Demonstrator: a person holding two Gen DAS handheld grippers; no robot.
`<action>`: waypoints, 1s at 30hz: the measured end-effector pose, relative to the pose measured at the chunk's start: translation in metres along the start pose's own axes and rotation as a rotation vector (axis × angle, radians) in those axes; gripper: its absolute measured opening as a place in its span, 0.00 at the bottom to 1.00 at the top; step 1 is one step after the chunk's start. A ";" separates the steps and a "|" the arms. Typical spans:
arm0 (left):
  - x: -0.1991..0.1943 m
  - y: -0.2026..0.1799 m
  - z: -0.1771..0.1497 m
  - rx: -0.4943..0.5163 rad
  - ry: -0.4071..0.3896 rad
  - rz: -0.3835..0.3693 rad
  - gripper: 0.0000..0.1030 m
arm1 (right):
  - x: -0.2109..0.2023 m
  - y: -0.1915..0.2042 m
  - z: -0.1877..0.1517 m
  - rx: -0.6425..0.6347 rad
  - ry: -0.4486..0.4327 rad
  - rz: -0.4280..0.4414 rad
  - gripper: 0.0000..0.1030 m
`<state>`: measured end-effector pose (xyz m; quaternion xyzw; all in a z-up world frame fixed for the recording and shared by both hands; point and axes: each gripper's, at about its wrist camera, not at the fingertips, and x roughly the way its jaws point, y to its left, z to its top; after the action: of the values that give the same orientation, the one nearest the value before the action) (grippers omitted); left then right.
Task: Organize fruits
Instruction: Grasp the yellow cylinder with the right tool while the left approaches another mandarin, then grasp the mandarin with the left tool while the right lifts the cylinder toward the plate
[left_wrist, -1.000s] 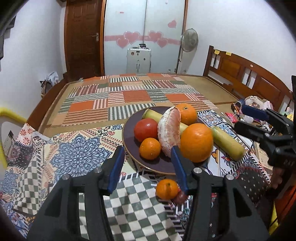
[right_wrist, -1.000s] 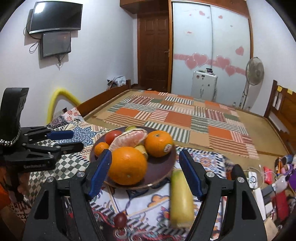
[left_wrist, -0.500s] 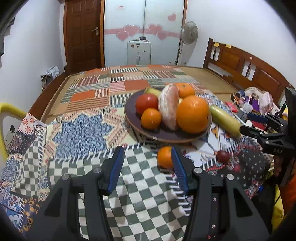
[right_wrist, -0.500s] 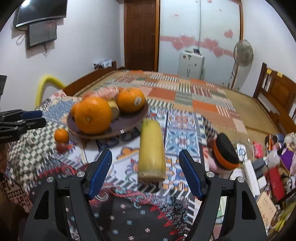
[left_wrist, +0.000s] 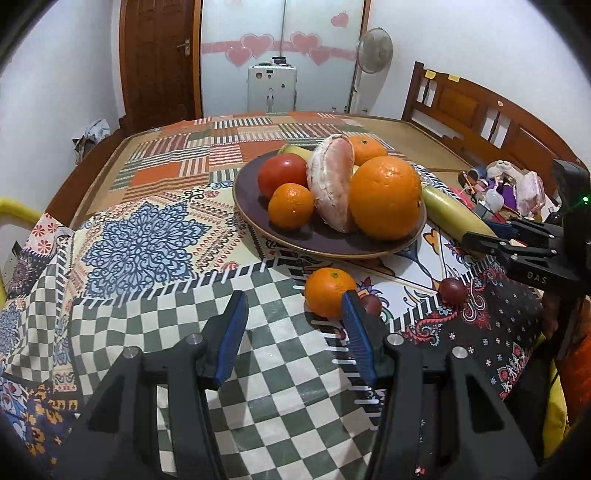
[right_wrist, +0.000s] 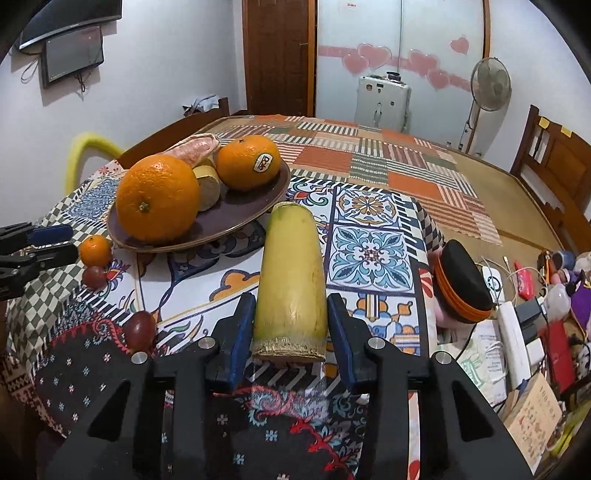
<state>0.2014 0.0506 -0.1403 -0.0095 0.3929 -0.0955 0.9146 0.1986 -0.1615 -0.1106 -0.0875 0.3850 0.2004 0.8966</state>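
A thick yellow stalk piece (right_wrist: 291, 266) lies on the patterned cloth beside the dark plate (right_wrist: 221, 229). My right gripper (right_wrist: 291, 299) is closing, and its blue pads touch both sides of the stalk's near end. The plate (left_wrist: 332, 251) holds a big orange (left_wrist: 386, 197), a peeled pomelo (left_wrist: 332, 184), a tomato (left_wrist: 282, 175) and a small mandarin (left_wrist: 290, 205). A loose mandarin (left_wrist: 328, 297) sits on the cloth just beyond the right finger of my left gripper (left_wrist: 293, 299), which is open with nothing between its fingers. Two dark red small fruits (left_wrist: 452, 291) (left_wrist: 371, 304) lie nearby.
A black-and-orange case (right_wrist: 461, 284) sits right of the stalk. Beyond it are a white power strip (right_wrist: 515, 343), cables and small clutter. A striped patchwork mat (left_wrist: 229, 147) covers the far surface. A wooden headboard (left_wrist: 480, 114) and a standing fan (right_wrist: 489, 85) are at the right.
Both grippers have come down toward the cloth. The right gripper's jaws have narrowed from wide apart to touching the stalk's sides. The left gripper has kept the same width.
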 end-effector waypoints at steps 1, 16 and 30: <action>0.000 -0.001 0.000 0.003 -0.001 -0.002 0.51 | -0.003 0.001 -0.003 -0.002 -0.001 0.002 0.35; 0.013 -0.016 0.008 0.044 0.014 -0.035 0.38 | -0.032 0.007 -0.018 0.024 -0.036 0.075 0.36; 0.024 -0.018 0.021 0.029 0.030 -0.058 0.32 | 0.011 0.012 0.014 -0.042 0.063 0.095 0.36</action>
<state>0.2295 0.0274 -0.1417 -0.0064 0.4046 -0.1279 0.9055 0.2099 -0.1430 -0.1088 -0.0941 0.4125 0.2481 0.8715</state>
